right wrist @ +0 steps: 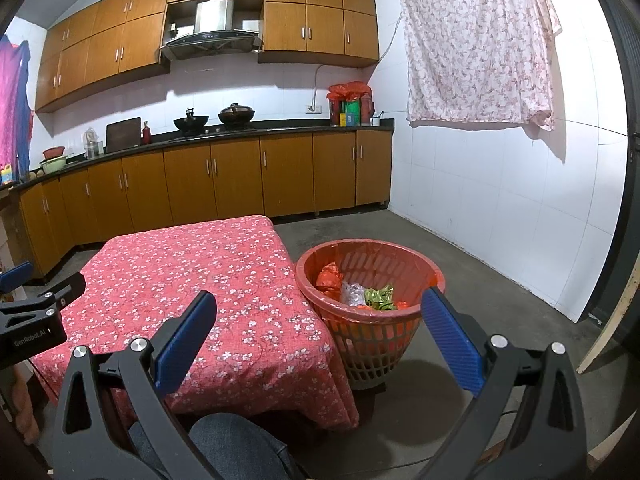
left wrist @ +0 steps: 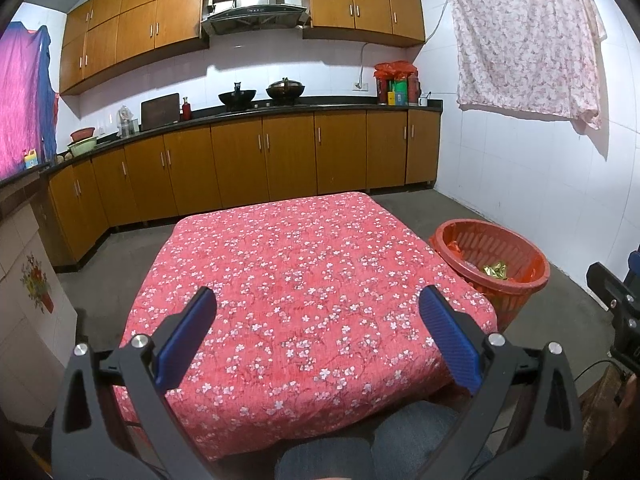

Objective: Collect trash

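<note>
From the left wrist view, the left gripper hangs over the near half of the table, which wears a red cloth printed with small white blossoms. Its blue pads stand wide apart with nothing between them. The cloth looks bare; I see no wrapper or scrap on it. Just beside the table's right corner sits the red plastic wastebasket, and a crumpled gold wrapper lies inside it with some red plastic. The person's knees in jeans show at the bottom edge.

From the right wrist view, the right gripper is held lower and further right, between the table corner and the wastebasket. Its jaws are also spread and empty. The basket holds the trash: a clear crumpled packet, a green wrapper and red film. The left gripper's body shows at the left edge.

As far as I can judge, the collecting is done or nearly so. The risks from here are small: a careless sweep of the right tool could knock the light basket over and spill what is in it, or a pad could catch the cloth's hanging edge and drag it. A scrap may also lie out of sight under the table.
</note>
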Available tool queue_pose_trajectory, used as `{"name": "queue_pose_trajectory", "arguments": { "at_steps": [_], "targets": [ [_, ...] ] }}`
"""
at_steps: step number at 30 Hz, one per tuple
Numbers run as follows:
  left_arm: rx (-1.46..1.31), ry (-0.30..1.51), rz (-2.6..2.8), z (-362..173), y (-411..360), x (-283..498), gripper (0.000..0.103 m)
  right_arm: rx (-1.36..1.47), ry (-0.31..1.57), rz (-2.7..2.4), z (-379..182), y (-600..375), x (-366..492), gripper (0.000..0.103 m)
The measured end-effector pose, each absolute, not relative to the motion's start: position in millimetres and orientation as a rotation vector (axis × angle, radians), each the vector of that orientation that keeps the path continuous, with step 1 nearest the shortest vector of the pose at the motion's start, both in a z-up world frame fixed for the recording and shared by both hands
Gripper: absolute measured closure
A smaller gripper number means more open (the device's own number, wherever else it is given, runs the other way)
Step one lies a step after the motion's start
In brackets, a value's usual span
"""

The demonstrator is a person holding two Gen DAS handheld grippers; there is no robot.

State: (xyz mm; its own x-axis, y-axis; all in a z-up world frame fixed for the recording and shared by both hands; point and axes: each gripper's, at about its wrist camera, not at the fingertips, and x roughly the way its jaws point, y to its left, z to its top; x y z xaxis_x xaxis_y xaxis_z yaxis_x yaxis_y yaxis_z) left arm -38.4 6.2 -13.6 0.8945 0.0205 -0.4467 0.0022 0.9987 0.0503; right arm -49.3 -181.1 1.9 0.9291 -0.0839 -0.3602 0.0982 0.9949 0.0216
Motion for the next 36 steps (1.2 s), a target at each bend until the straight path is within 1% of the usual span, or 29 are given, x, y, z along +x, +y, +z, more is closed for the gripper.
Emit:
{"name": "queue_pose_trajectory", "arguments": {
  "at_steps": [36],
  "targets": [
    [0.043, 0.458, 0.014, -11.5, 4.1, -40.6, 0.004, 0.044, 0.366, -0.098, 7.0, -183.9, -52.8, 0.002]
  ]
}}
